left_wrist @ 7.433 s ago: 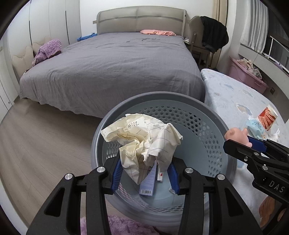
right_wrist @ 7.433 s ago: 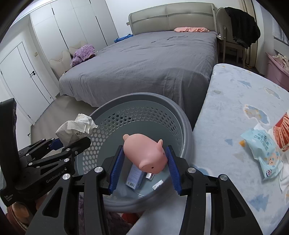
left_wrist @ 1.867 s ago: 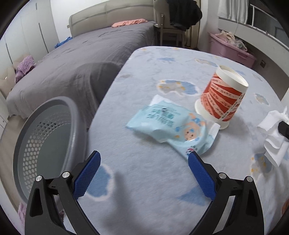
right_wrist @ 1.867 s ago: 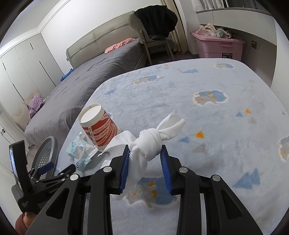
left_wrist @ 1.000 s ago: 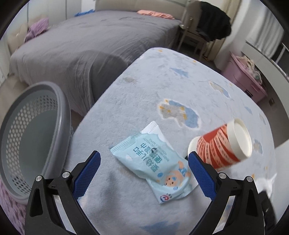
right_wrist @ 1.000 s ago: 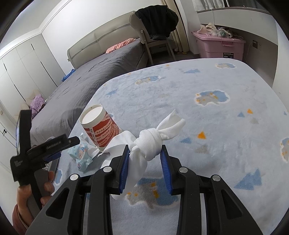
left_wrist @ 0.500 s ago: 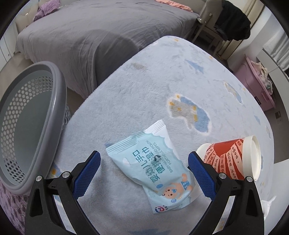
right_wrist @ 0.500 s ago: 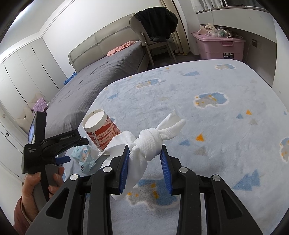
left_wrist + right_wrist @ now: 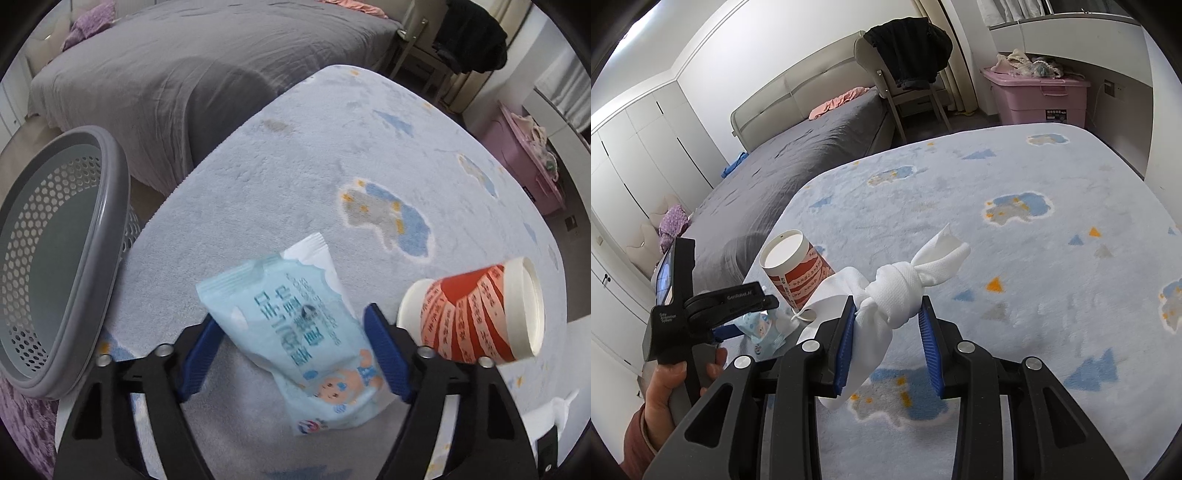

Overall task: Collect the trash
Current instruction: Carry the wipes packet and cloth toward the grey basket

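Note:
A light blue wipes packet lies on the pale blue blanket. My left gripper is over it, its blue pads either side of the packet and closing in, a gap still showing on the right side. A red and white paper cup stands just right of it. My right gripper is shut on a knotted white tissue and holds it above the blanket. The cup, the packet and the left gripper also show in the right wrist view.
A grey perforated basket stands off the blanket's left edge, beside the grey bed. A chair with a black garment and a pink storage box stand at the back.
My left gripper has dropped onto the wipes packet and its jaws have narrowed from wide open to near the packet's sides. The right gripper keeps the tissue almost still.

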`<action>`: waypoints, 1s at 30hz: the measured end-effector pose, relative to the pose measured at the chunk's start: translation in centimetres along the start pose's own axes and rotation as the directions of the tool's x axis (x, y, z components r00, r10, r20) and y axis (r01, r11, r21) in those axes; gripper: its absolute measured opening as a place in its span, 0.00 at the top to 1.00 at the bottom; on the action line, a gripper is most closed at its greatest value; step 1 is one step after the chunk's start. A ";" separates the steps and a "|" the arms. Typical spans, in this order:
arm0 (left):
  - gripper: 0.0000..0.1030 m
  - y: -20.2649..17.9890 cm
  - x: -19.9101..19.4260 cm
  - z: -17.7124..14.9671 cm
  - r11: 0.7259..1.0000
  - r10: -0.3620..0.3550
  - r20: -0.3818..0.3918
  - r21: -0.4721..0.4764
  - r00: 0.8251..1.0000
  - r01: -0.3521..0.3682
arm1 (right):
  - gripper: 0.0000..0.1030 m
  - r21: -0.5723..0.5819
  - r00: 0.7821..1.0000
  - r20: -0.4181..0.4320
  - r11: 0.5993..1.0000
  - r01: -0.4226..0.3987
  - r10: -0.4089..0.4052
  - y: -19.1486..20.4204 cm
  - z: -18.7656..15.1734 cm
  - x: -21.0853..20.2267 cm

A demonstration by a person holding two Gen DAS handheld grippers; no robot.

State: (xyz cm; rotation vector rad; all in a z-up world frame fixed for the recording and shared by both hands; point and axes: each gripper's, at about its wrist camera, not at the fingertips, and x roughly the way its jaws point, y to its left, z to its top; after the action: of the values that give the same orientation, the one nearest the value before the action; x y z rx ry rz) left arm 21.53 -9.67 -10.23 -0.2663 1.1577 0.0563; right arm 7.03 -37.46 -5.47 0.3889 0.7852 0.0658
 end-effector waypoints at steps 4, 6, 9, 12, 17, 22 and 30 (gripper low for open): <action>0.39 0.2 -0.7 -0.9 0.998 -0.041 -0.004 0.037 0.999 0.041 | 0.68 -0.005 1.000 0.000 1.000 0.001 -0.001 0.1 0.0 0.0; 0.40 0.4 -1.0 -1.4 0.997 -0.047 -0.003 0.061 0.999 0.047 | 0.68 -0.009 1.000 0.000 1.000 0.002 -0.002 0.1 0.0 0.0; 0.40 0.9 -1.9 -2.6 0.992 -0.058 0.009 0.116 0.998 0.056 | 0.69 -0.019 1.000 0.001 1.000 0.004 -0.004 0.5 0.0 0.0; 0.40 1.3 -3.0 -3.7 0.984 -0.046 0.038 0.175 0.998 0.039 | 0.69 -0.037 1.000 0.004 0.999 0.009 -0.008 1.1 -0.2 -0.1; 0.40 2.2 -5.3 -5.3 0.964 -0.029 0.111 0.264 0.993 -0.001 | 0.69 -0.084 1.000 0.002 0.996 0.022 -0.022 2.7 -0.7 -0.2; 0.40 3.4 -8.0 -6.1 0.947 -0.048 0.181 0.320 0.982 -0.013 | 0.68 -0.142 0.999 0.012 0.989 0.039 -0.037 4.9 -1.3 -0.4; 0.40 6.6 -11.4 -6.4 0.932 -0.085 0.266 0.362 0.960 -0.017 | 0.68 -0.209 0.999 -0.001 0.977 0.050 -0.051 9.2 -3.2 0.2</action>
State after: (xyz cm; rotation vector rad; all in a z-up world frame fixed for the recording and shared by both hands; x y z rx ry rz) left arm 10.02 -3.75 -3.40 0.0499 0.8622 -0.1471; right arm 5.73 -27.93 -4.29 0.1691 0.7856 0.1011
